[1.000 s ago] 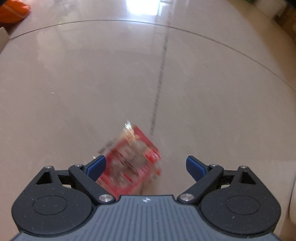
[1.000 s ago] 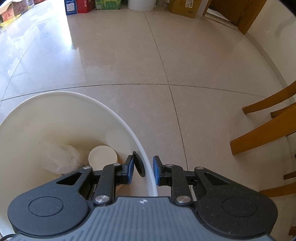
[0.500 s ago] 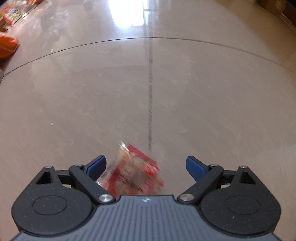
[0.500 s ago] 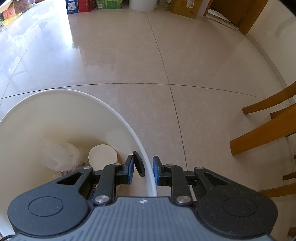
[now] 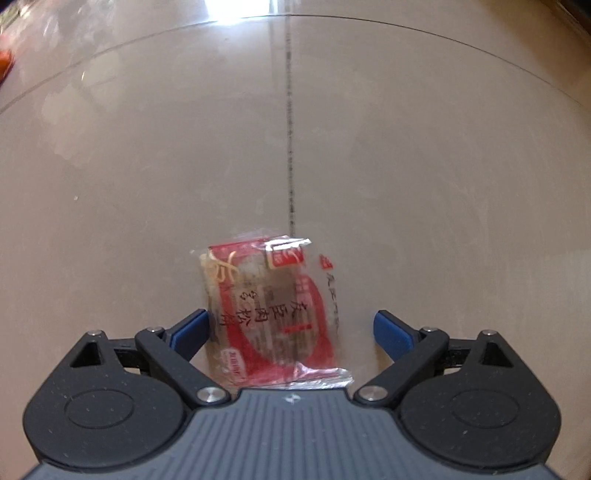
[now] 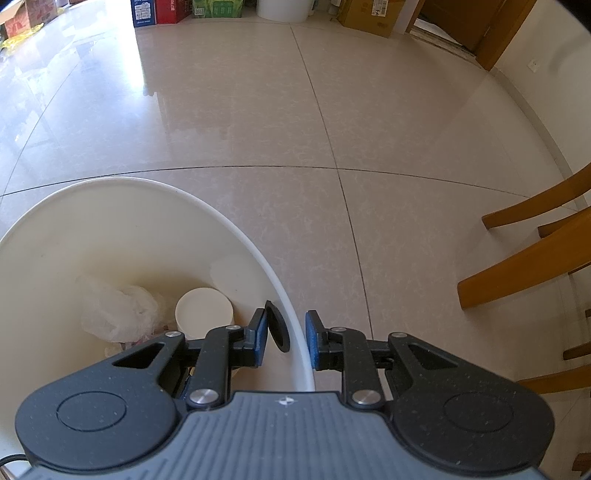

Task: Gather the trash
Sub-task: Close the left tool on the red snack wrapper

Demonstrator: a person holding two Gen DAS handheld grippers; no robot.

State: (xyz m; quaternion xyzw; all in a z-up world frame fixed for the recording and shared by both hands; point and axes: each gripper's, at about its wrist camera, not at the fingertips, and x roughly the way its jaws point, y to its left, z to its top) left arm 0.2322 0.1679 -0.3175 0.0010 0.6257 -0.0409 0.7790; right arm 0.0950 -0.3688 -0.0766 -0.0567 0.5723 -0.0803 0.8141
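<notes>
A red and clear snack wrapper (image 5: 273,314) with printed characters lies flat on the beige floor tiles. My left gripper (image 5: 290,326) is open and low over it; the wrapper lies between the two blue pads, close to the left pad (image 5: 192,328). My right gripper (image 6: 291,339) is shut on the rim of a white trash bin (image 6: 236,229), one finger inside the bin and one outside. At the bottom of the bin lie a crumpled clear plastic bag (image 6: 118,312) and a white round cup (image 6: 204,312).
Wooden chair legs (image 6: 532,266) stand to the right of the bin. Cardboard boxes (image 6: 365,14) and coloured cartons (image 6: 159,11) line the far wall beside a wooden door frame (image 6: 495,37). A dark grout line (image 5: 290,147) runs ahead of the wrapper.
The left gripper has swung and closed in on the wrapper, which now sits squarely between its open fingers and is sharp. The right gripper and the bin have barely moved.
</notes>
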